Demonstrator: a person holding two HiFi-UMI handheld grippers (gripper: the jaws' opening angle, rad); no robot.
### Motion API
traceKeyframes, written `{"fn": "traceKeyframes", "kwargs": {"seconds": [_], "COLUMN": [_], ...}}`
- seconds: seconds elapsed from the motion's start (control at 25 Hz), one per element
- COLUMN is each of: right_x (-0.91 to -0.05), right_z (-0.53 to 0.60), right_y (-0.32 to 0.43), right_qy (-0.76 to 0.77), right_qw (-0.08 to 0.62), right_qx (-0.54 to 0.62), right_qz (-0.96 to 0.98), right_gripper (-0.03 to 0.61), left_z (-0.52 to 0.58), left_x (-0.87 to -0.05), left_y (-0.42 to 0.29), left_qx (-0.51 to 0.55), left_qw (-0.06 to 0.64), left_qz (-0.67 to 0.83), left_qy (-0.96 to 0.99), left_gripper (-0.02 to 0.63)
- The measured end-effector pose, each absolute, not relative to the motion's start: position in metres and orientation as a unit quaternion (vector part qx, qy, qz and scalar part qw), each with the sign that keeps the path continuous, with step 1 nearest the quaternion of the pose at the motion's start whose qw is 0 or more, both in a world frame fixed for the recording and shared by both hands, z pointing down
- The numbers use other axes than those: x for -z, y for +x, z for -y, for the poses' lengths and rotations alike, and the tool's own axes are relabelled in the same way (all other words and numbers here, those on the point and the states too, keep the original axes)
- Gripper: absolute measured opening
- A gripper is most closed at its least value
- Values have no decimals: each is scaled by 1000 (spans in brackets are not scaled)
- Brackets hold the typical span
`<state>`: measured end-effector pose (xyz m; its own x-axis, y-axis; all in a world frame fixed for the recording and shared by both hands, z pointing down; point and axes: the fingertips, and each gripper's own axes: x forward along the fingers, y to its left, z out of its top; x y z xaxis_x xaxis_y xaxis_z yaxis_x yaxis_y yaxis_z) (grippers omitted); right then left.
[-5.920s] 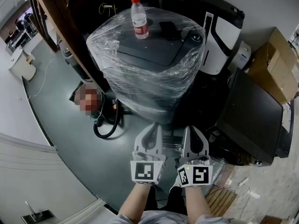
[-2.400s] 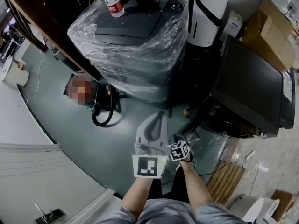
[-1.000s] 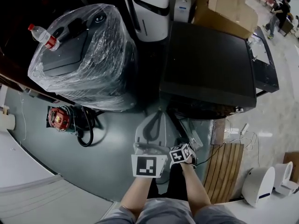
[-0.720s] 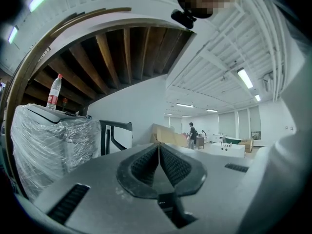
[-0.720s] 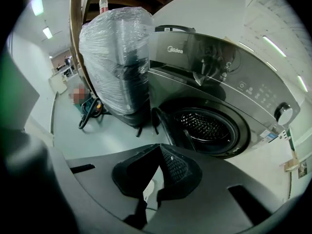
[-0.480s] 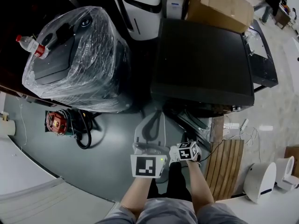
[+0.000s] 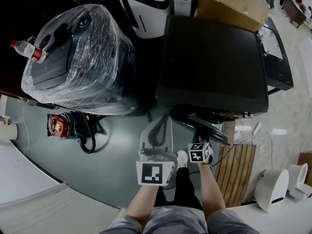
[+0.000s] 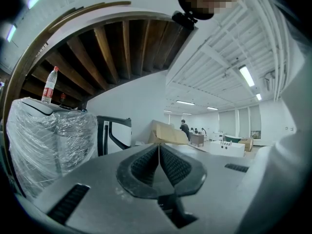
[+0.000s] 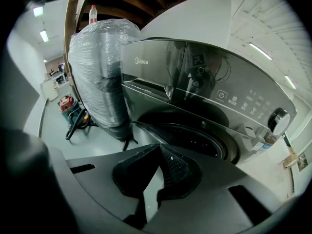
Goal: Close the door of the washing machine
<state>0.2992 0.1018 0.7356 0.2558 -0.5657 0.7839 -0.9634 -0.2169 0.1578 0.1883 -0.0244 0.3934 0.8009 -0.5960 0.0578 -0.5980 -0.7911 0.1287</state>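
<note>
A dark grey front-loading washing machine (image 7: 214, 57) stands at the centre right of the head view. Its round door (image 7: 197, 123) hangs open in front of it. In the right gripper view the drum opening (image 9: 195, 135) gapes below the control panel (image 9: 234, 99), and the door's edge (image 9: 141, 129) sticks out at the opening's left. My right gripper (image 9: 158, 147) is shut and empty, just short of the door; its marker cube (image 7: 199, 152) shows by the door. My left gripper (image 7: 161, 130) is shut and empty, held left of the door over the floor, its jaws (image 8: 159, 145) pressed together.
A plastic-wrapped appliance (image 7: 78, 57) with a water bottle (image 7: 27, 49) on top stands left of the machine. A red device with a black hose (image 7: 61, 126) lies on the floor. Behind are a white appliance (image 7: 146, 4) and cardboard boxes (image 7: 234, 4). A wooden slat mat (image 7: 236, 169) lies at right.
The view has swung from the wrapped appliance to the dark washing machine. My right gripper has moved right and forward, close to the open door. The left gripper has stayed in place.
</note>
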Motion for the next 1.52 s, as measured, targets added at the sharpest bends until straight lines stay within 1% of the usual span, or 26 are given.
{"fn": "traceKeyframes", "kwargs": {"seconds": [0.36, 0.52, 0.76, 1.16, 1.32, 1.52], "right_x": [-735, -758, -763, -739, -712, -646], "right_z": [-73, -72, -77, -90, -85, -61], "right_y": [337, 343, 348, 357, 352, 329], "right_qy": [727, 707, 716, 749, 767, 787], "right_qw": [342, 359, 353, 329, 291, 226], "right_qx": [-269, -305, -307, -286, -269, -229], "right_qz": [531, 527, 518, 498, 504, 527], "right_gripper": [-2, -2, 0, 0, 0, 0], "left_z": [32, 35, 36, 32, 32, 33], "left_x": [-405, -407, -412, -402, -396, -382], "left_y": [197, 197, 192, 185, 177, 162], "left_qx": [-17, -17, -26, -18, -12, -3], "left_qw": [71, 68, 74, 73, 76, 71], "left_qz": [318, 321, 325, 326, 331, 339], "left_qy": [945, 944, 942, 942, 940, 938], "left_gripper": [5, 5, 5, 5, 5, 5]}}
